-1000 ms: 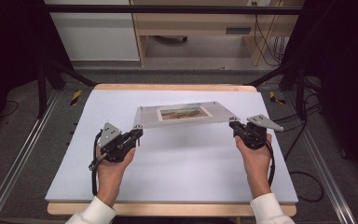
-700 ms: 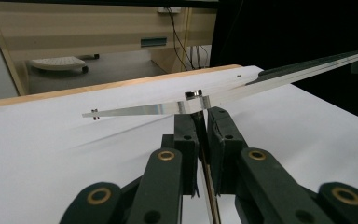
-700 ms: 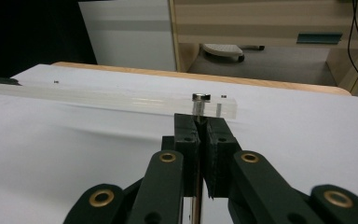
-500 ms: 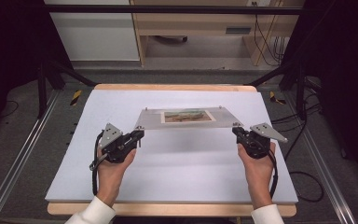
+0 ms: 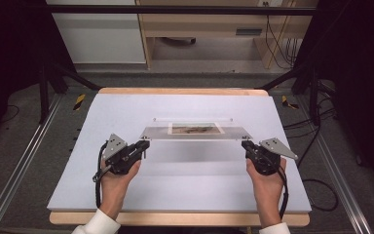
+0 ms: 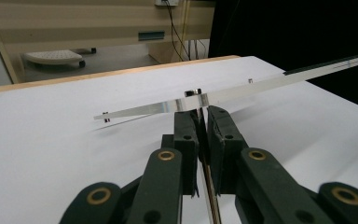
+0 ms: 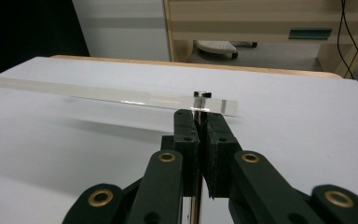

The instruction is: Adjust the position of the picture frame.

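Observation:
A clear acrylic picture frame (image 5: pixel 196 132) with a small picture (image 5: pixel 196 128) at its middle hangs a little above the white table (image 5: pixel 185 180), lying nearly flat. My left gripper (image 5: pixel 145 144) is shut on its near left corner and my right gripper (image 5: pixel 246 145) on its near right corner. In the left gripper view the frame (image 6: pixel 242 87) shows edge-on as a thin strip, with the left gripper (image 6: pixel 201 114) pinching it by a small metal standoff. The right gripper view has the right gripper (image 7: pixel 199 116) clamped on the frame (image 7: pixel 98 93) the same way.
The table's wooden edge (image 5: pixel 180 91) runs along the far side. Metal rails (image 5: pixel 24 161) flank the table. A cabinet and desk (image 5: pixel 195 29) stand beyond it, with cables (image 5: pixel 316 185) on the floor at the right. The frame casts a shadow (image 5: pixel 195 158) on the table.
The frame has come toward the person and now lies flatter. The right hand has drawn back nearer the table's front edge. The left hand has barely moved.

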The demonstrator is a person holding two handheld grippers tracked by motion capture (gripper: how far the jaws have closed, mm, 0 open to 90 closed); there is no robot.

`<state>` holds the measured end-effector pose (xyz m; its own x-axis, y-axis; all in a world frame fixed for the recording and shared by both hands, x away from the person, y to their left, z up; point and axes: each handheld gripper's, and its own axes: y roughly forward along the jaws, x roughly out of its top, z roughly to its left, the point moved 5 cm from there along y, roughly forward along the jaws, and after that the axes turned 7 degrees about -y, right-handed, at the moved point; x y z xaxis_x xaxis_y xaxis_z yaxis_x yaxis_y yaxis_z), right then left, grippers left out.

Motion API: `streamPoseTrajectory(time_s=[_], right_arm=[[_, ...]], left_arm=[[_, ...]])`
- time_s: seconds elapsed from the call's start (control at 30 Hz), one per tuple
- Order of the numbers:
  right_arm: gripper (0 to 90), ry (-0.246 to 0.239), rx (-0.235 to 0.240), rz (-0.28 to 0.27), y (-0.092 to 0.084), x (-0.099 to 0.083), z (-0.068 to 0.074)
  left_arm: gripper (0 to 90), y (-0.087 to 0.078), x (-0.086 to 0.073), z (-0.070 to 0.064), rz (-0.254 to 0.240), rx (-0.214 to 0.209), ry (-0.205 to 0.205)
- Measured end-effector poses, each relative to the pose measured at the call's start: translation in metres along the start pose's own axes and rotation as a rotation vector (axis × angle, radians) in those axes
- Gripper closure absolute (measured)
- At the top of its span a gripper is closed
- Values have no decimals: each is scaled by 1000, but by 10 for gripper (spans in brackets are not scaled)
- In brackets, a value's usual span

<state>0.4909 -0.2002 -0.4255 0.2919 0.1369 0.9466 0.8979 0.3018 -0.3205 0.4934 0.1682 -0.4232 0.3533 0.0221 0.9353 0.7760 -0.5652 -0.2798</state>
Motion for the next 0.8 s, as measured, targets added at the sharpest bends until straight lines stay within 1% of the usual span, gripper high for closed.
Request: streamPoseTrajectory(time_s=[0.33,0.5,0.63,0.8], right_arm=[[848,10,0,1,-4,-10,9],[848,11,-8,-6,-5,-11,12],[849,10,-6,-2,-5,-14,14],[850,8,-11,7,-7,-18,18]], left_arm=[[818,-5,-7,3,0,-3,-6],[819,-7,-8,5,-3,0,-6],[819,-7,-13,7,6,6,-9],[820,-9,-19,6,24,21,0]])
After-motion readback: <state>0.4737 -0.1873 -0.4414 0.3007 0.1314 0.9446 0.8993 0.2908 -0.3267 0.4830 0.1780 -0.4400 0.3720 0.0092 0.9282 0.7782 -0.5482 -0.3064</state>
